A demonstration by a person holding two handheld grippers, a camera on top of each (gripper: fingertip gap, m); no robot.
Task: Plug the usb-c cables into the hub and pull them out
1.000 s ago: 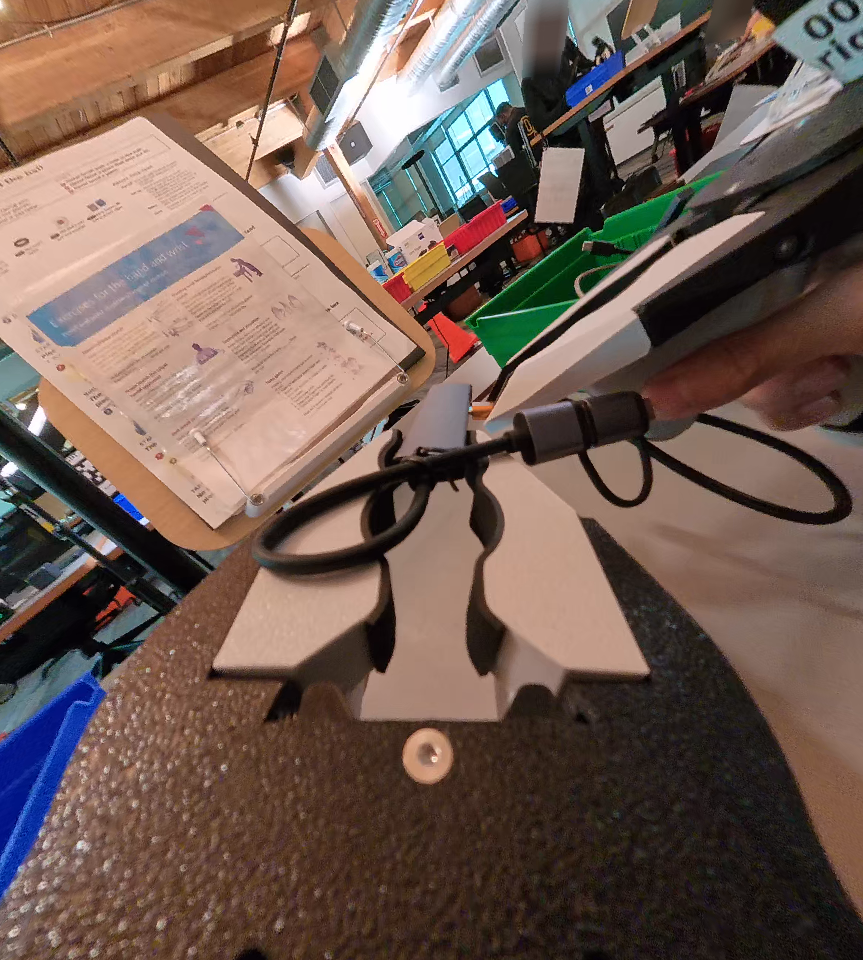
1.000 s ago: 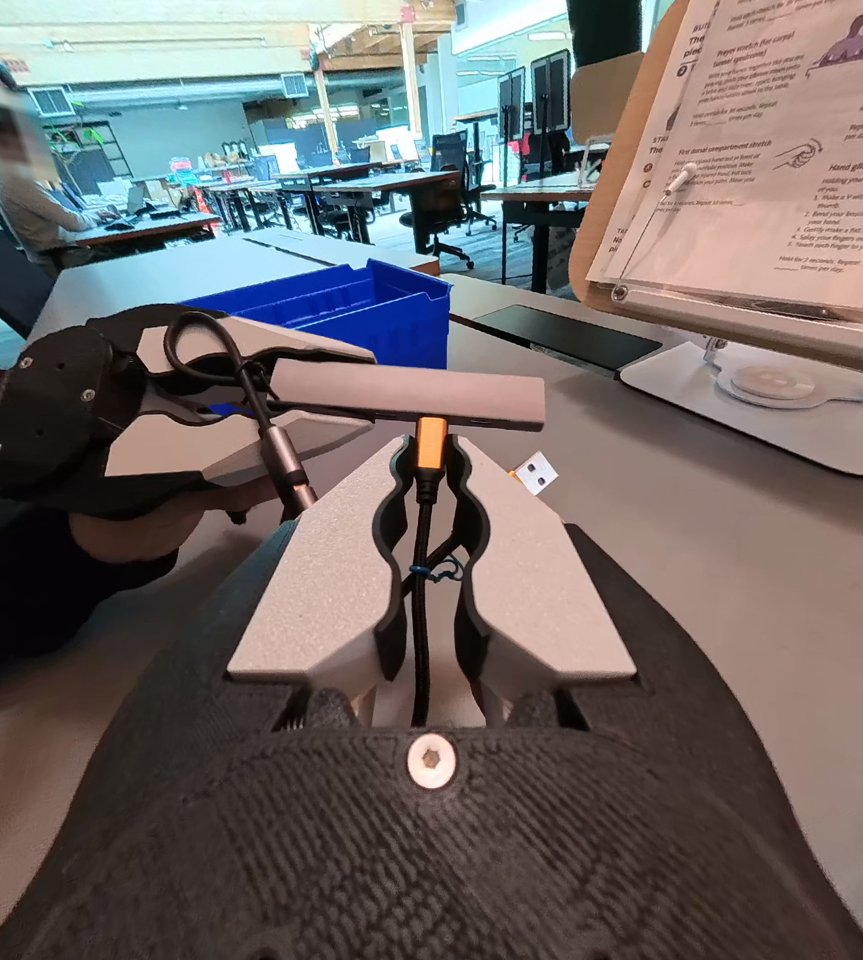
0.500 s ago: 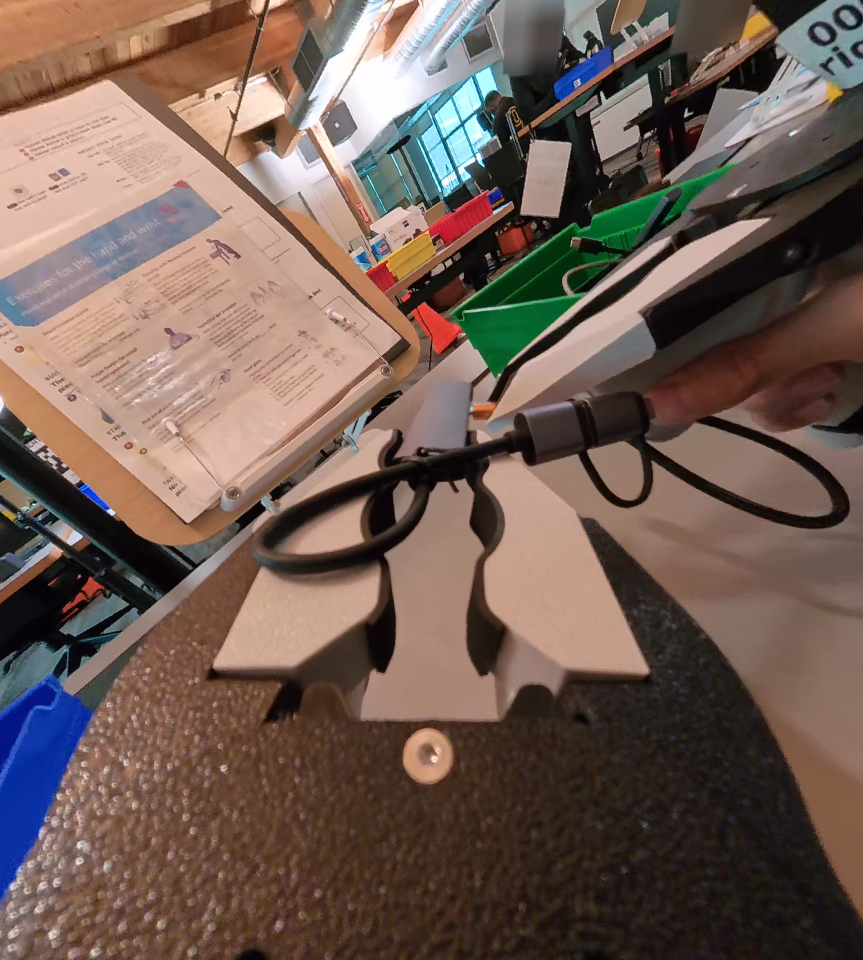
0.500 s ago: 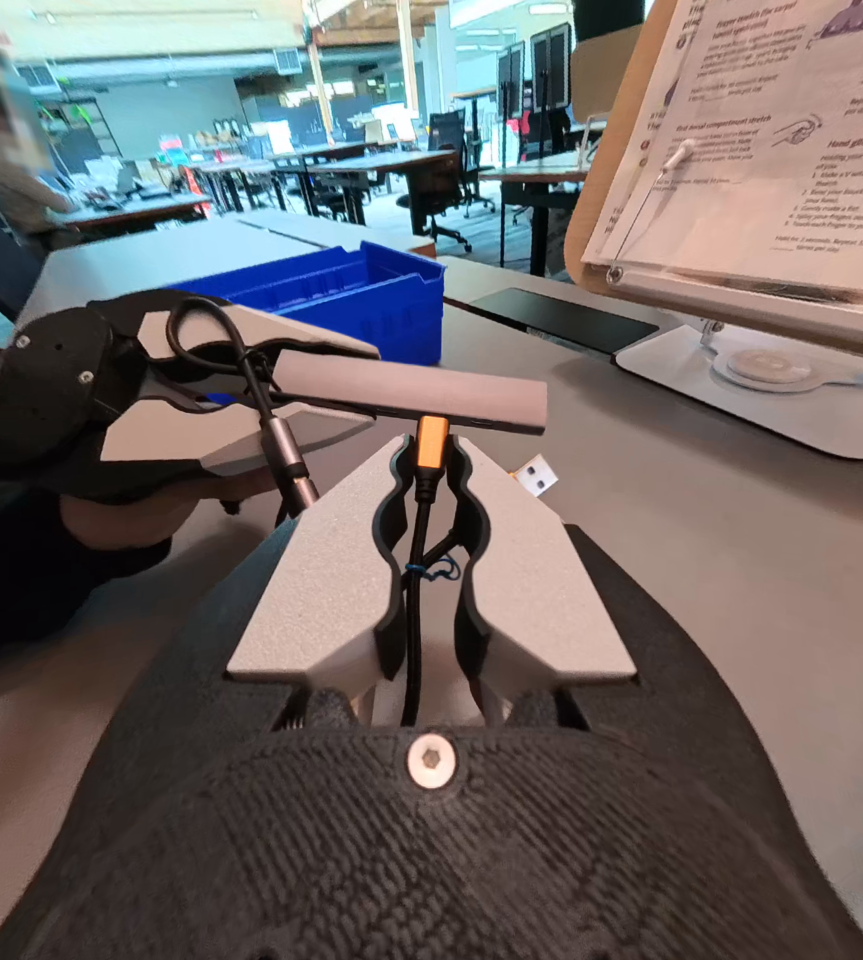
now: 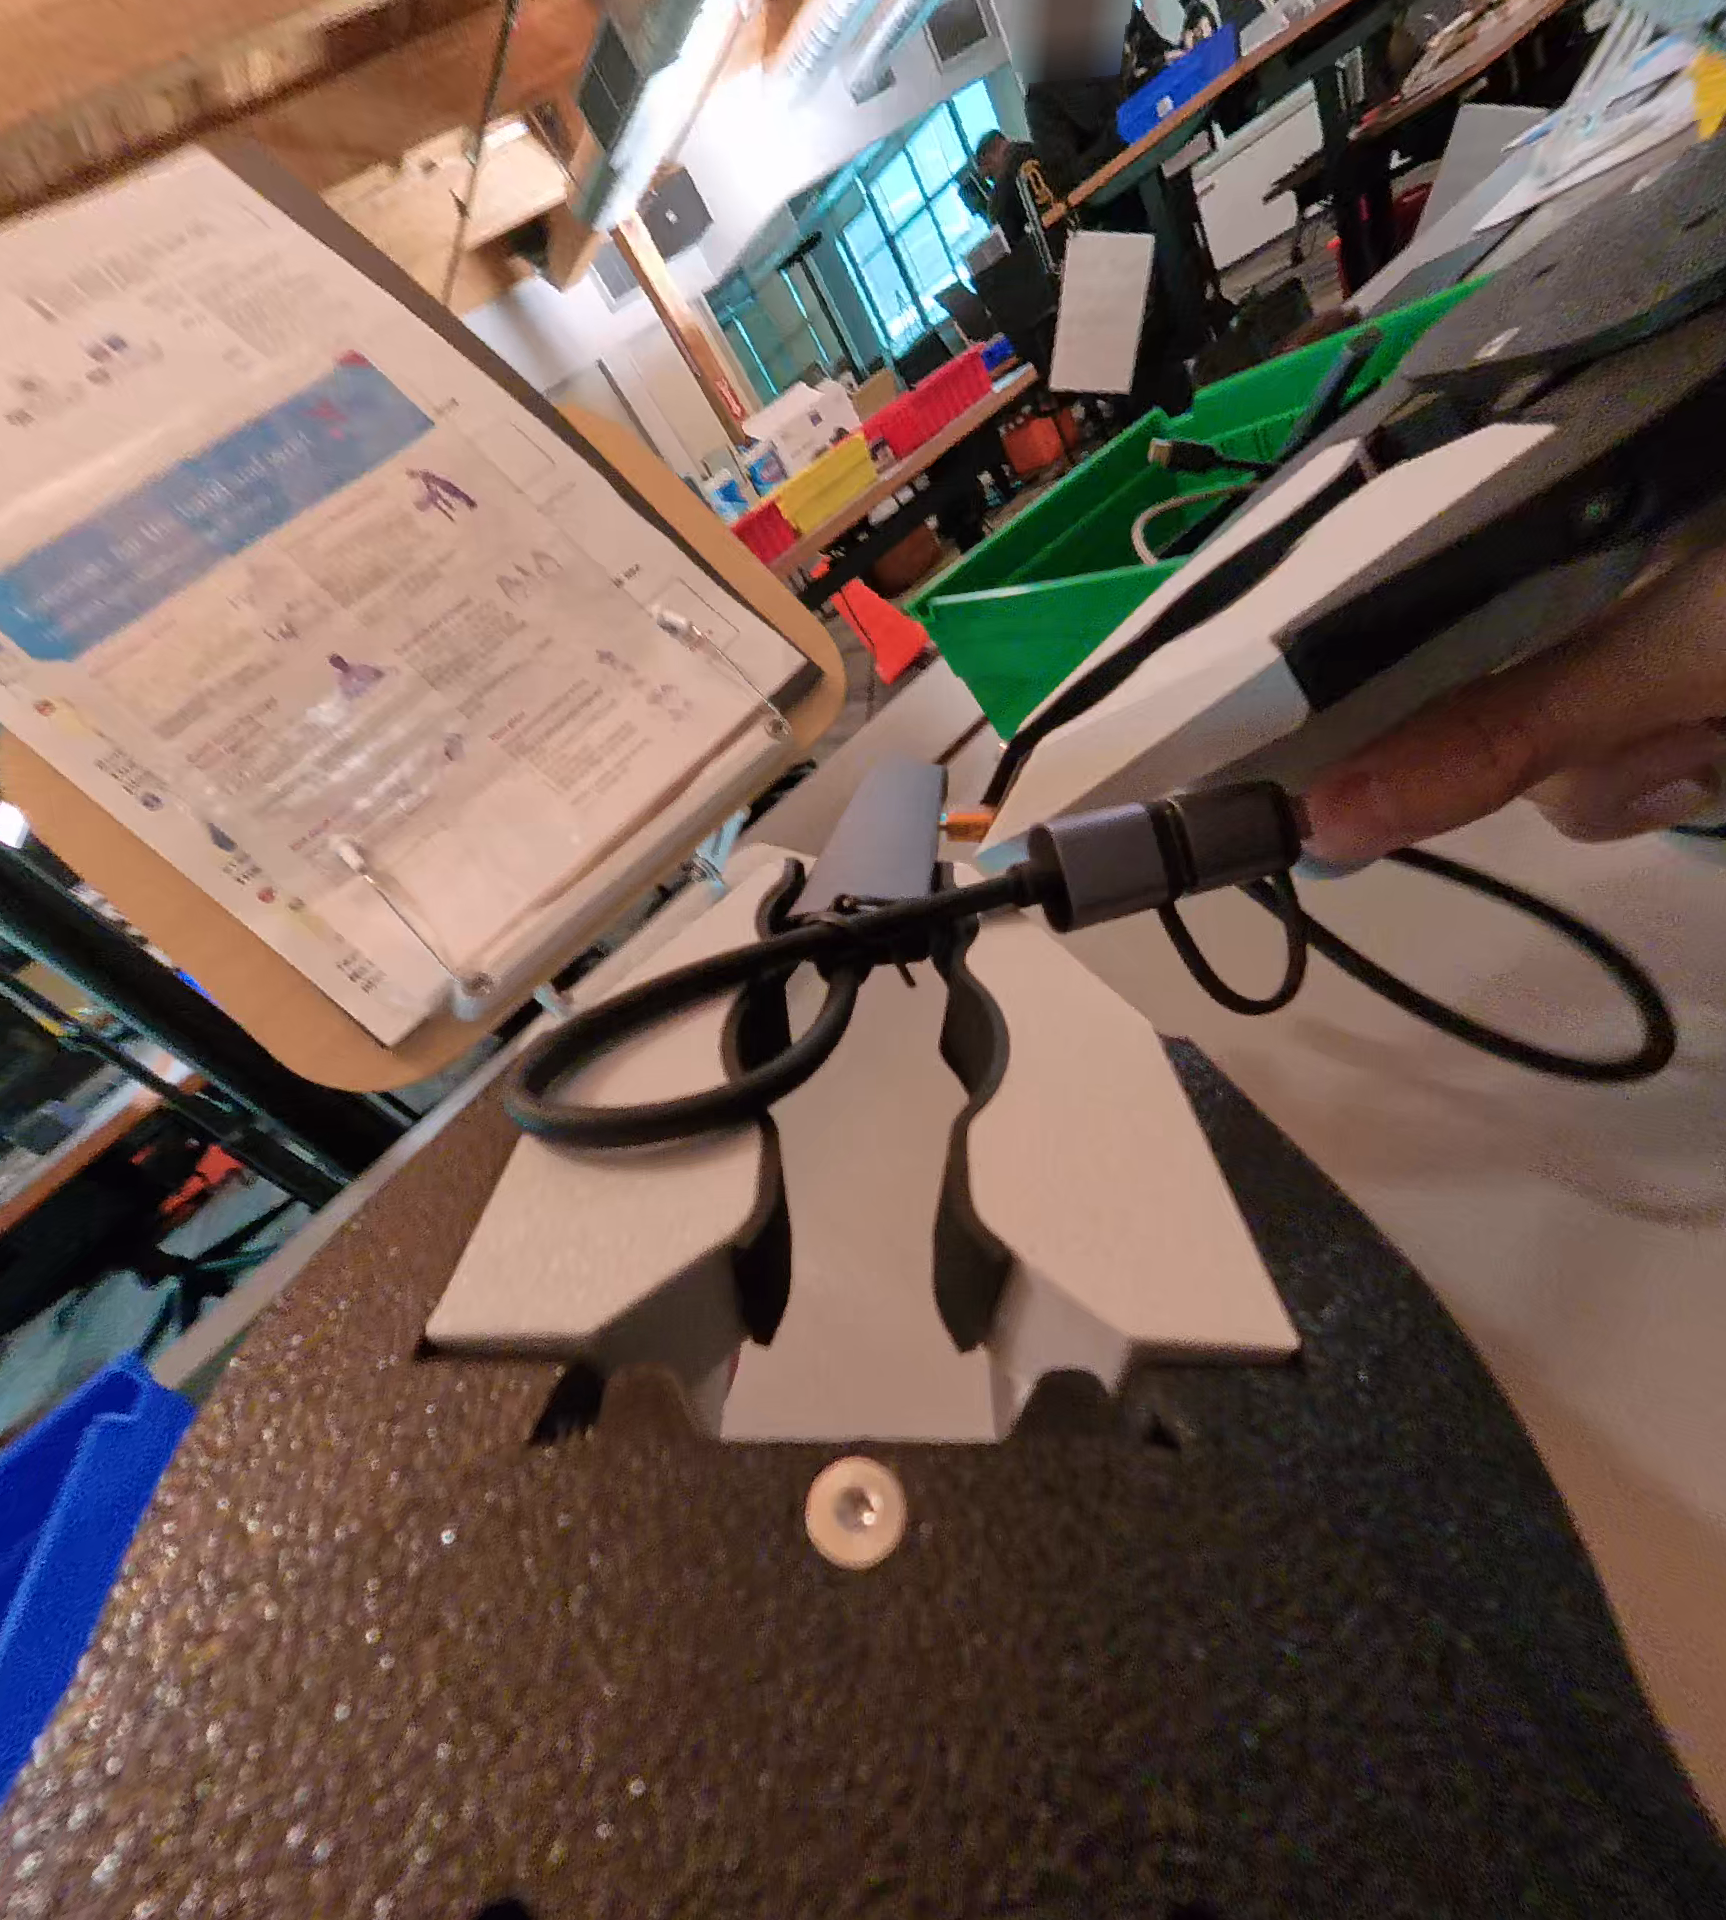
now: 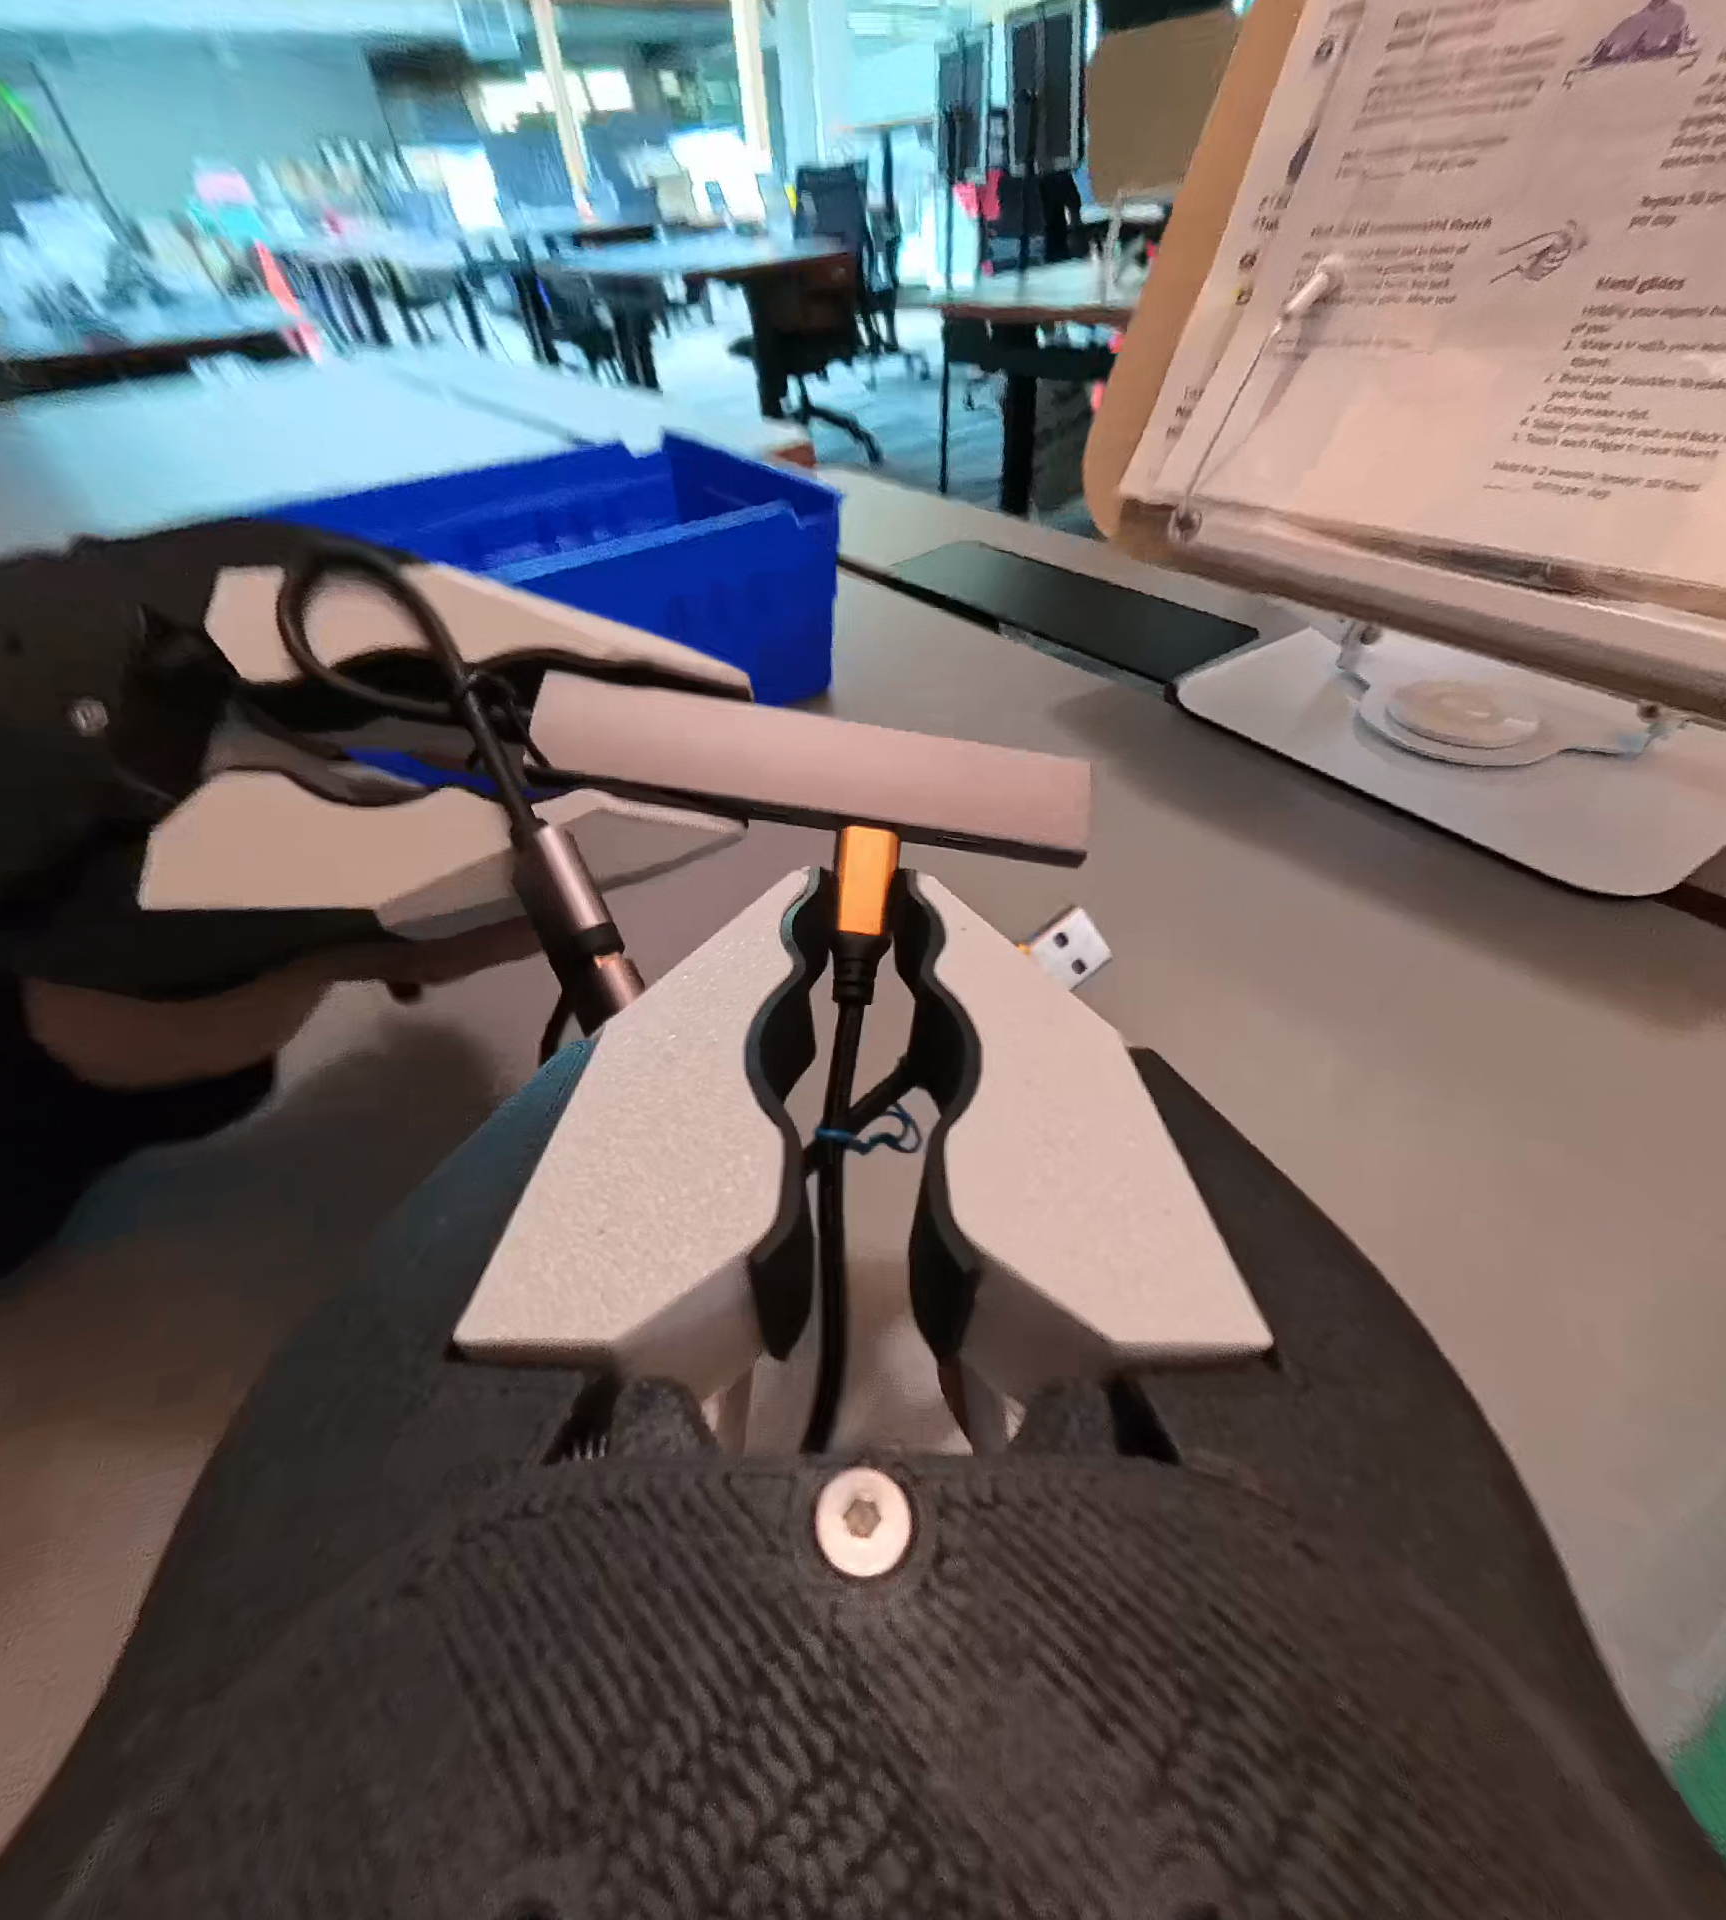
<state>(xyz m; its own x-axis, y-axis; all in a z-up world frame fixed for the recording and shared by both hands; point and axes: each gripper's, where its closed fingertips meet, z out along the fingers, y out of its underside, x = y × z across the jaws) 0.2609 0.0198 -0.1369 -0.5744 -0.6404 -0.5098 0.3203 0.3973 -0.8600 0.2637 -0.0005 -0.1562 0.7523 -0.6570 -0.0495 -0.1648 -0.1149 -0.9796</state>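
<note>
My left gripper [image 5: 864, 894] is shut on a grey hub [image 5: 885, 831], which sticks out forward between the fingers, held above the table. The hub's own black cable [image 5: 693, 1049] loops over the left finger and ends in a grey plug [image 5: 1150, 857]. My right gripper [image 6: 861, 904] is shut on an orange usb-c plug [image 6: 864, 873] whose tip meets the hub's long side [image 6: 807, 764]. Its black cable [image 6: 833, 1195] runs back between the fingers. In the left wrist view the right gripper [image 5: 999, 805] comes in from the right, with the orange plug [image 5: 965, 826] at the hub.
A document stand [image 5: 319, 582] rises close on the far side, its white base [image 6: 1524, 769] on the table. A blue bin [image 6: 651, 561] sits behind the left gripper [image 6: 734, 753]. A green bin [image 5: 1046, 582] holds cables. A white USB plug [image 6: 1072, 948] lies on the table. Only a small space, under 4 cm, lies between the two pairs of fingers.
Both grippers have shifted together, so the background has slid and is blurred. The orange plug stays at the hub's side and both grips are unchanged.
</note>
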